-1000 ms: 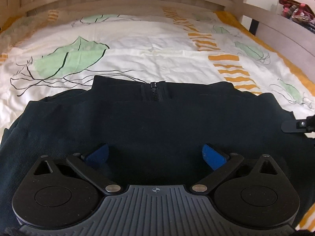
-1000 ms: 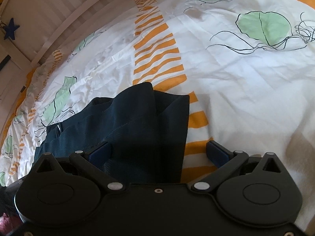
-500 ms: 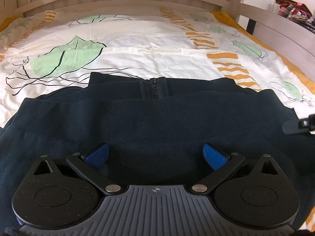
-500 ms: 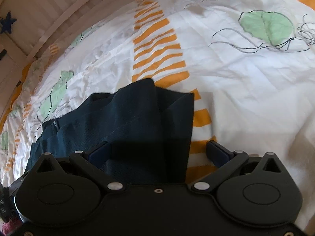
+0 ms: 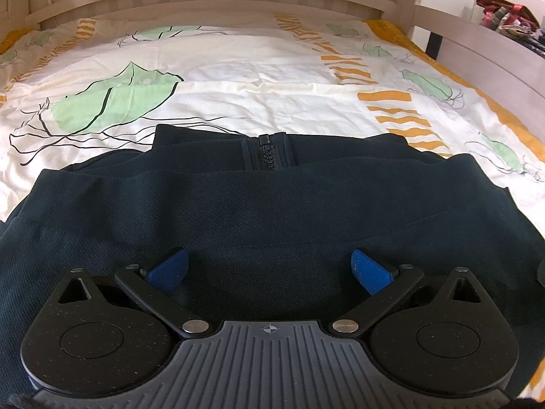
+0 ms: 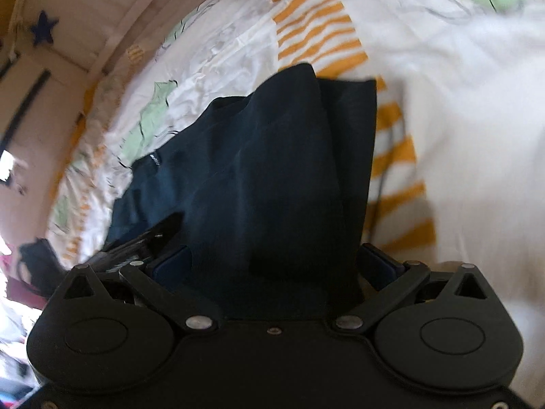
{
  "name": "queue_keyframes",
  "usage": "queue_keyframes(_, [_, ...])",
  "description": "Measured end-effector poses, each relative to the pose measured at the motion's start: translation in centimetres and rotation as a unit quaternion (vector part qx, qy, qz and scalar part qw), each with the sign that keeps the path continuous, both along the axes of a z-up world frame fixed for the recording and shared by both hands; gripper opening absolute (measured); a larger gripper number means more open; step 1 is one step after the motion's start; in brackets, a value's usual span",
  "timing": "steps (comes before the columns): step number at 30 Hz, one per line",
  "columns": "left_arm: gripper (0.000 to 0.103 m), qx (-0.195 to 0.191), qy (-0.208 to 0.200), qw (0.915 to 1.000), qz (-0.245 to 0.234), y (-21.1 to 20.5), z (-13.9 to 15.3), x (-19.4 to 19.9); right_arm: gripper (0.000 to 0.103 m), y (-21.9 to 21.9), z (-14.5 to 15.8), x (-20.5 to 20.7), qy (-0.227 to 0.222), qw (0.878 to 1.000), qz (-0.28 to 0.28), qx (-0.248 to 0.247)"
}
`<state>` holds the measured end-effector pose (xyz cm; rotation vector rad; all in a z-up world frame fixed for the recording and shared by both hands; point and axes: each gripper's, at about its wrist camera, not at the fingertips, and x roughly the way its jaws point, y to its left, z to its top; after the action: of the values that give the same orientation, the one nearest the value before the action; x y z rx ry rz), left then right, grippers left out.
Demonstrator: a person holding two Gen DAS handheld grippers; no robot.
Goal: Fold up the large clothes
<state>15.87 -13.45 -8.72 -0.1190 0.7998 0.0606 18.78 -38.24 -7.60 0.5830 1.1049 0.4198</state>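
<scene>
No readable text, brand, number or label is shown in either view. Only a small crosshair mark [image 5: 268, 329] is printed on the grey ribbed body of the left gripper [image 5: 269, 269], and a blue star [image 6: 43, 28] is fixed to the wall.

home bedroom: bed with leaf-print duvet [image 5: 238, 78], slatted wooden headboard [image 5: 211, 3], star decoration [image 6: 43, 28].

Dark navy garment [image 5: 265, 211]; white bedspread [image 5: 238, 78], green leaves, orange stripes.
</scene>
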Motion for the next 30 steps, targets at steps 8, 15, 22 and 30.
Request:
queue_keyframes(8, [0.103,0.005,0.003,1.0000,-0.001,0.0,0.1,0.2,0.103,0.2,-0.9,-0.1,0.009,0.999,-0.022,0.033])
queue_keyframes(15, [0.103,0.008,0.008,0.9999,-0.003,-0.1,0.3,0.2,0.103,-1.6,-2.2,0.5,0.031,0.990,-0.073,0.117])
queue_keyframes(22, [0.102,-0.011,0.014,0.9998,-0.005,0.1,2.0,-2.7,0.103,-1.6,-2.1,0.5,0.023,0.992,-0.065,0.109])
queue_keyframes(30, [0.101,-0.006,-0.005,0.9999,-0.015,-0.4,3.1,-8.5,0.103,-1.7,-2.1,0.5,0.021,0.992,-0.063,0.106])
